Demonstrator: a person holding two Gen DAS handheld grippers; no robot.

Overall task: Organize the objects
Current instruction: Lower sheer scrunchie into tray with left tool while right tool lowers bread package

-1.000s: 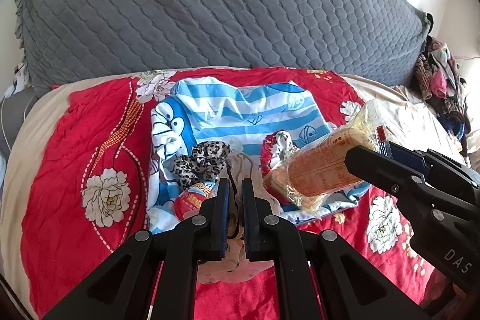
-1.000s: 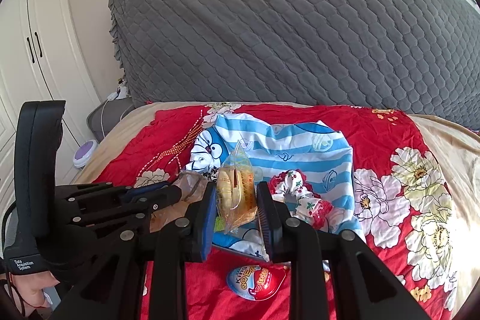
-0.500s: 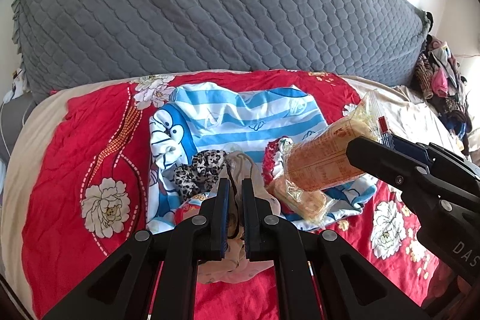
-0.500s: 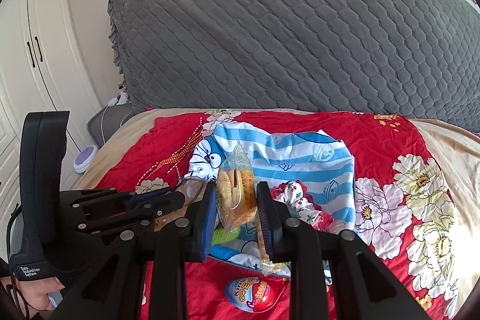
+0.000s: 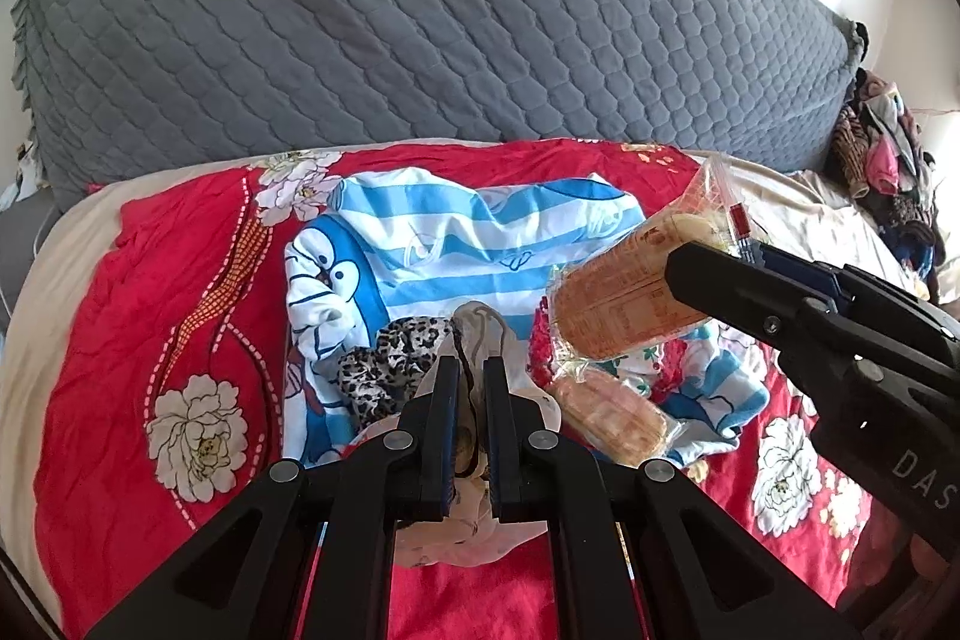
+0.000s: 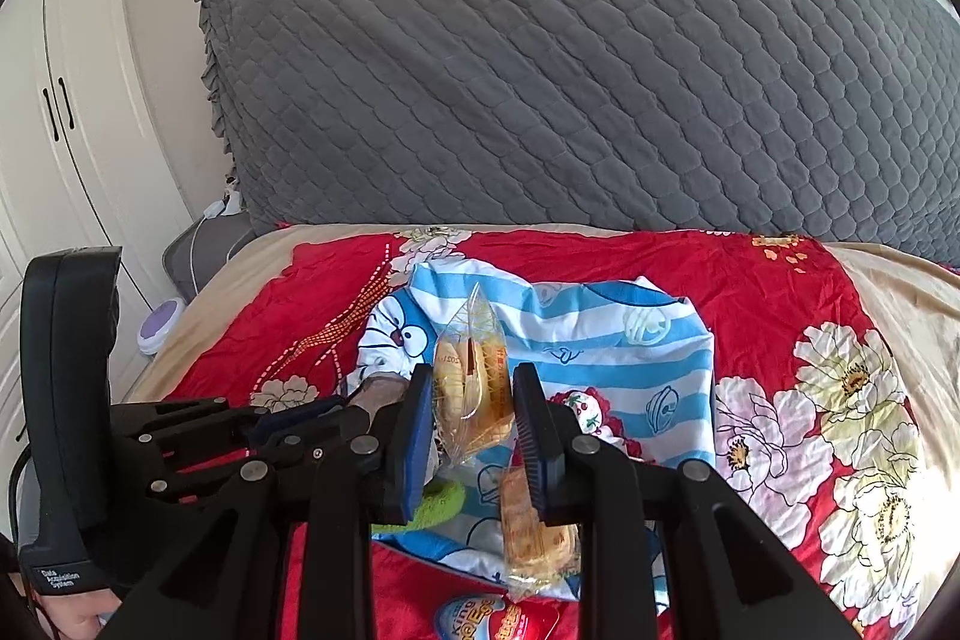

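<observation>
My left gripper (image 5: 471, 370) is shut on a pale beige cloth (image 5: 480, 334) with a dark cord, held above the bed. My right gripper (image 6: 473, 376) is shut on a clear-wrapped bread packet (image 6: 474, 388), which hangs at the right of the left wrist view (image 5: 618, 304). A second wrapped packet (image 5: 612, 418) lies on a blue-and-white striped cartoon cloth (image 5: 456, 244). A leopard-print scrunchie (image 5: 390, 364) rests on that cloth, left of my left fingers. A red egg-shaped toy (image 6: 492, 619) lies on the sheet below my right gripper, and a green fuzzy thing (image 6: 441, 505) sits half hidden beside it.
The red floral bedsheet (image 5: 150, 310) covers the bed, with a grey quilted headboard cover (image 6: 570, 70) behind. A small red-and-white patterned cloth (image 6: 591, 412) lies on the striped one. A pile of clothes (image 5: 888, 160) sits far right. White wardrobe doors (image 6: 60, 130) stand left.
Both grippers have drifted forward over the bed with their loads still held. The things on the sheet sit lower in both views, and the egg toy has gone out of the left view.
</observation>
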